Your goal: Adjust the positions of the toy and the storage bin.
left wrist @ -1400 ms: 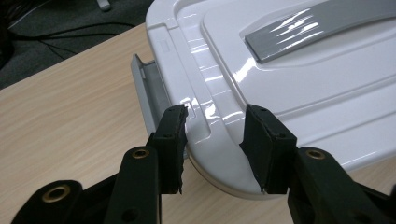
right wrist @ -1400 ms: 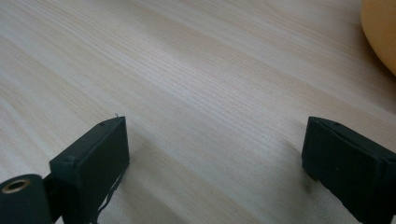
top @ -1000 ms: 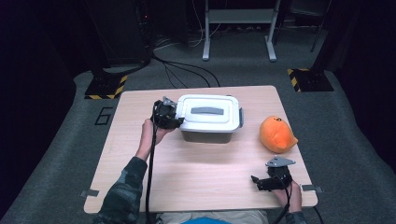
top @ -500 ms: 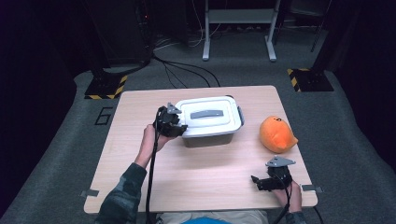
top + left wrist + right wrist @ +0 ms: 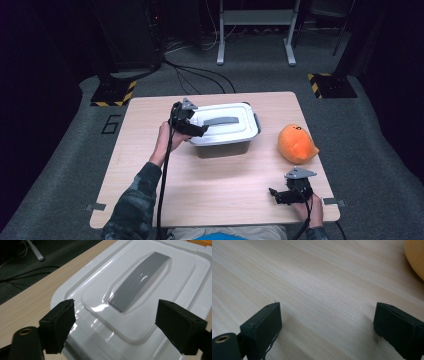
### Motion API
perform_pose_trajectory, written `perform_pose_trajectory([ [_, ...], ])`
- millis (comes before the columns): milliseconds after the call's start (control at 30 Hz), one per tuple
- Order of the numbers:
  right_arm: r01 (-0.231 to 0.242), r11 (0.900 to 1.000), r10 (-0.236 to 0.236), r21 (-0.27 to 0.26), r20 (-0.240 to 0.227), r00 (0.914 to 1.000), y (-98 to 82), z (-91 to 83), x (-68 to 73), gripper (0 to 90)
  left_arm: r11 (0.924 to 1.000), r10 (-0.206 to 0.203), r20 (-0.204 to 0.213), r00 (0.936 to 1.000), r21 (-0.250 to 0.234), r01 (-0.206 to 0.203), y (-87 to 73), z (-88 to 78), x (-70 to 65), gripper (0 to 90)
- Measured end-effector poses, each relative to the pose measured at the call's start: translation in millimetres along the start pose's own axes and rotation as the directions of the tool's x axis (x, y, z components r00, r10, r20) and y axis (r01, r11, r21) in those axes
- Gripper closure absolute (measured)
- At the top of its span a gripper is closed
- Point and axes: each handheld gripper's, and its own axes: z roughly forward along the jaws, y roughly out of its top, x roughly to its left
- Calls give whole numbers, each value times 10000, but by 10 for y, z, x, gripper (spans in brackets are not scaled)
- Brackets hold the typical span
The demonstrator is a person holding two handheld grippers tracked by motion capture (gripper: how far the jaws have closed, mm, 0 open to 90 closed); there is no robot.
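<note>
The left hand-held gripper [image 5: 192, 127] hovers over the white lidded box [image 5: 225, 131] near the worktop's [image 5: 200, 190] far edge; its jaws have just opened, nothing between them. Next likely: grasping the lid's grey handle [image 5: 140, 281]. The right hand-held gripper [image 5: 281, 196] rests apart, empty, at the near right corner.

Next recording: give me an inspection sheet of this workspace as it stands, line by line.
Surface: light wooden table, level, bare at the front.
Job's things: white plastic lidded box with grey handle, lid on, at the table's middle rear.
Clutter: orange soft plush toy right of the box, apart from it.
Grippers: left gripper over the box lid's left end, jaws just opened, nothing between the pads; right gripper open over bare table at the front right.
Cables: a black cable trails from the left gripper along the forearm; more on the floor behind.
Surroundings: grey carpet, dark room, metal stand legs behind.
</note>
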Motion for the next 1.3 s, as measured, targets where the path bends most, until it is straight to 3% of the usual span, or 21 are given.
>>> perform_pose_trajectory([
  [267, -23, 10000, 23, -27, -23, 10000, 0, -1, -2, 78, 9990, 431, 569, 9974, 95, -437, 238, 366, -112, 64],
  [400, -38, 10000, 38, -34, -30, 10000, 0, -1, -3, 80, 9963, 786, 653, 9948, 292, -807, 304, 501, -168, 88],
  [433, -40, 10000, 40, -31, -6, 10000, 0, -2, -3, 81, 9936, 1043, 700, 9921, 370, -1071, 324, 548, -187, 106],
  [467, -50, 10000, 50, -36, -7, 10000, 0, -2, -3, 82, 9939, 1054, 792, 9913, 227, -1075, 327, 571, -203, 151],
  [533, -55, 10000, 55, -37, -1, 10000, -1, -2, -3, 84, 9926, 1188, 1049, 9874, 123, -1207, 344, 573, -215, 228],
  [567, -81, 9999, 81, -81, 37, 10000, -2, -1, -2, 89, 9910, 1308, 963, 9867, 172, -1330, 347, 578, -237, 385],
  [600, -81, 9999, 81, -81, 37, 10000, -2, -1, -2, 89, 9912, 1292, 839, 9881, 193, -1312, 341, 586, -260, 385],
  [700, -95, 9999, 95, -79, 41, 9999, -2, -1, -1, 89, 9918, 1254, 1223, 9845, 72, -1272, 324, 584, -237, 455],
  [767, -80, 9999, 80, -83, 40, 10000, -2, -2, -2, 91, 9947, 1026, 1466, 9839, -38, -1032, 301, 584, -221, 510],
  [1000, -75, 9999, 75, -81, 49, 10000, -2, -3, -5, 96, 9930, 1179, 1449, 9824, -66, -1181, 278, 551, -224, 548],
  [1300, -79, 9999, 80, -88, 63, 9999, -2, -3, -6, 100, 9874, 1568, 1338, 9785, -2, -1582, 215, 435, -361, 619],
])
